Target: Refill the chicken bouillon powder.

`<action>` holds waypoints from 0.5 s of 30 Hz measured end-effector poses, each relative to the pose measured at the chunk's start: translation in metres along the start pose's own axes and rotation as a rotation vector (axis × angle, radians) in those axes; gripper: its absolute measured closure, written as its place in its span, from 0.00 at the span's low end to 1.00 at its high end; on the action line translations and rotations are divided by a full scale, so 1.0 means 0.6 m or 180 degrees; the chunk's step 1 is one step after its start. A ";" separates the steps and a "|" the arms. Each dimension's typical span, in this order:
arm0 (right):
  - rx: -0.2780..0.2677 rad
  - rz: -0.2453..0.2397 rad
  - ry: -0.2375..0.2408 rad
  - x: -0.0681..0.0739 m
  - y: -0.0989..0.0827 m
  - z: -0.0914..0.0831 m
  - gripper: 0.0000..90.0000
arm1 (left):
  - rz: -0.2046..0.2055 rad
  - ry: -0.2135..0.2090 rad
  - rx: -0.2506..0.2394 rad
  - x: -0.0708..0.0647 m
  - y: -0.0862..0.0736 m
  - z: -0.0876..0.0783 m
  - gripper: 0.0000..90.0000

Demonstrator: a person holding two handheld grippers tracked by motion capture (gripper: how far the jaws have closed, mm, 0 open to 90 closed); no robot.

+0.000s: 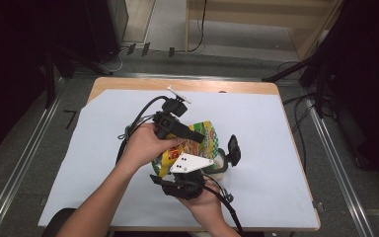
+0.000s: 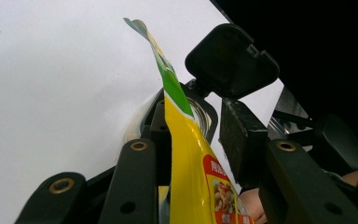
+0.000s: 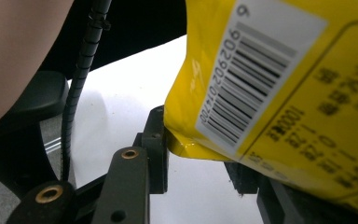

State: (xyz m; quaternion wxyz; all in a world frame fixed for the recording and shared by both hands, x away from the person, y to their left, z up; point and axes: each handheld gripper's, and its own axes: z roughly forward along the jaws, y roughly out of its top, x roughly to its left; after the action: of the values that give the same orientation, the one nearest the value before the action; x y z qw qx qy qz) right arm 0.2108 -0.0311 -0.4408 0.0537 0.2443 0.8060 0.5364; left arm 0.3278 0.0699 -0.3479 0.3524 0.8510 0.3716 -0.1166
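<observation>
Yellow snack bag (image 1: 197, 143) held above the white surface (image 1: 276, 163), between both tools. Left hand-held gripper (image 1: 190, 134) clamps its upper edge; right hand-held gripper (image 1: 177, 170) apparently pinches the lower corner.

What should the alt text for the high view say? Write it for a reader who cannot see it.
Two hands hold a yellow and green snack bag between two black grippers above a white sheet on a wooden table. The left gripper grips the bag from the far side, the right gripper from the near side. A grey floor with cables lies beyond.
</observation>
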 end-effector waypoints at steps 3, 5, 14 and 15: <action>0.0006 -0.0014 0.0008 0.000 0.000 0.002 0.73 | -0.0002 0.0013 -0.0011 -0.001 -0.001 -0.002 0.76; -0.0001 -0.0025 0.0004 0.001 0.000 0.001 0.73 | 0.0007 0.0010 -0.0017 -0.002 -0.002 -0.003 0.76; 0.0009 -0.0030 0.0005 0.002 0.001 0.001 0.73 | 0.0005 0.0026 -0.0026 -0.003 -0.002 -0.003 0.76; 0.0010 -0.0034 0.0007 0.002 0.001 0.001 0.73 | 0.0011 0.0036 -0.0027 -0.004 -0.003 -0.003 0.76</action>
State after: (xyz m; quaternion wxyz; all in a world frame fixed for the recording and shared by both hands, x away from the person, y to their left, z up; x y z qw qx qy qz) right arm 0.2099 -0.0301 -0.4403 0.0552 0.2395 0.8082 0.5352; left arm 0.3251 0.0709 -0.3462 0.3541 0.8508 0.3726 -0.1096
